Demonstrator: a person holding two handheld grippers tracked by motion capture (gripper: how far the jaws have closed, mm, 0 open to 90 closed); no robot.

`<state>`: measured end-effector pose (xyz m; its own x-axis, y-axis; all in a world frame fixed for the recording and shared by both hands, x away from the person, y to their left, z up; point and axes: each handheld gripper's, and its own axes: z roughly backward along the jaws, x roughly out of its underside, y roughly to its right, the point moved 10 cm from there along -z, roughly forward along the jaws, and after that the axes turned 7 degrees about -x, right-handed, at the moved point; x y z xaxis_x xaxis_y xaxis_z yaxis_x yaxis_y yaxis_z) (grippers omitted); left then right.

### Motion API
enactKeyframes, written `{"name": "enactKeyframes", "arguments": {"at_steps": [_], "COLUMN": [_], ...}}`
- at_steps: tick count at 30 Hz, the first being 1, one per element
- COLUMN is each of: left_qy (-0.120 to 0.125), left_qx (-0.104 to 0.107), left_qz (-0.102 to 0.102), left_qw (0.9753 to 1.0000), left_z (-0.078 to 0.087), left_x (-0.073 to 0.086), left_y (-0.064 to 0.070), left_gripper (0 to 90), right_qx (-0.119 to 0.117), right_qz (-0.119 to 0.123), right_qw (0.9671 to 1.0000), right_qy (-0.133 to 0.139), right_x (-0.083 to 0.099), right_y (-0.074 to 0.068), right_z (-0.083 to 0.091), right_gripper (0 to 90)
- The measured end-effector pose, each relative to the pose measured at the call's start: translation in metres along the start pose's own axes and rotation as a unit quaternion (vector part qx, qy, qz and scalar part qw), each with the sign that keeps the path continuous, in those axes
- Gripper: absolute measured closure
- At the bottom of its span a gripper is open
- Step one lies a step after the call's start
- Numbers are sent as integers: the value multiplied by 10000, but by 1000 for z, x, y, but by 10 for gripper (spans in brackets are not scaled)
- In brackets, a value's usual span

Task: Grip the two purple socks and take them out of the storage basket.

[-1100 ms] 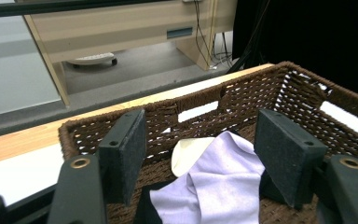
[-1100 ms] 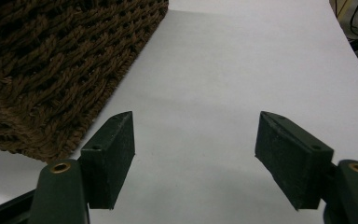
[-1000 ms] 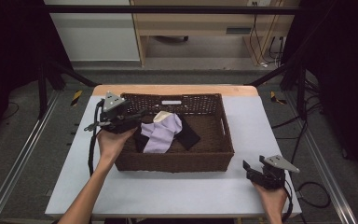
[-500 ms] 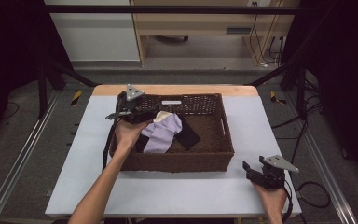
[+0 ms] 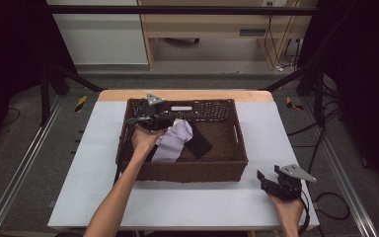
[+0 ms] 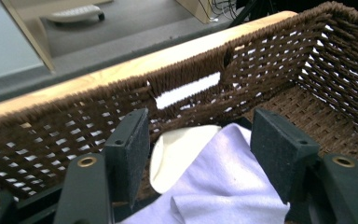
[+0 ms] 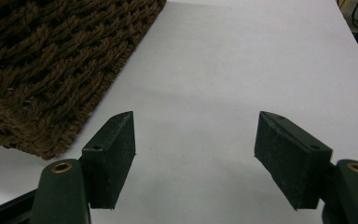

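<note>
While the high view places the left gripper (image 5: 154,118) inside the brown woven basket (image 5: 237,148) at its far-left corner, the left gripper view resolves its jaws: spread wide, clasping nothing, poised above the lavender cloth (image 6: 219,186), with a cream item (image 6: 179,154) just behind it against the basket's far wall. A black item (image 5: 197,143) lies beside the cloth in the basket. Right gripper (image 7: 193,154) sits on the white tabletop (image 5: 276,118) near the basket's near-right corner, jaws wide apart, empty. Grey floor and a wooden bench lie beyond.
</note>
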<state>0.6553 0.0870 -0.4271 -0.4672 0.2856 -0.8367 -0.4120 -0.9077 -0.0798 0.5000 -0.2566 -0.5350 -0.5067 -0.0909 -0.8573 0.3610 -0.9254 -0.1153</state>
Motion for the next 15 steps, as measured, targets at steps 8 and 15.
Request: {"name": "enactKeyframes", "arguments": {"at_steps": [8, 15], "left_qy": [-239, -572], "left_qx": [-62, 63], "left_qz": [1, 23], "left_qw": [9997, 9983], "left_z": [-7, -14], "left_x": [15, 25], "left_y": [-6, -4], "left_gripper": [374, 365], "right_qx": [32, 29], "right_qz": [-5, 11], "right_qw": [10000, 10000], "right_qy": [2, -6], "right_x": [0, 0], "right_y": [0, 0], "right_z": [0, 0], "right_gripper": [286, 282]}}
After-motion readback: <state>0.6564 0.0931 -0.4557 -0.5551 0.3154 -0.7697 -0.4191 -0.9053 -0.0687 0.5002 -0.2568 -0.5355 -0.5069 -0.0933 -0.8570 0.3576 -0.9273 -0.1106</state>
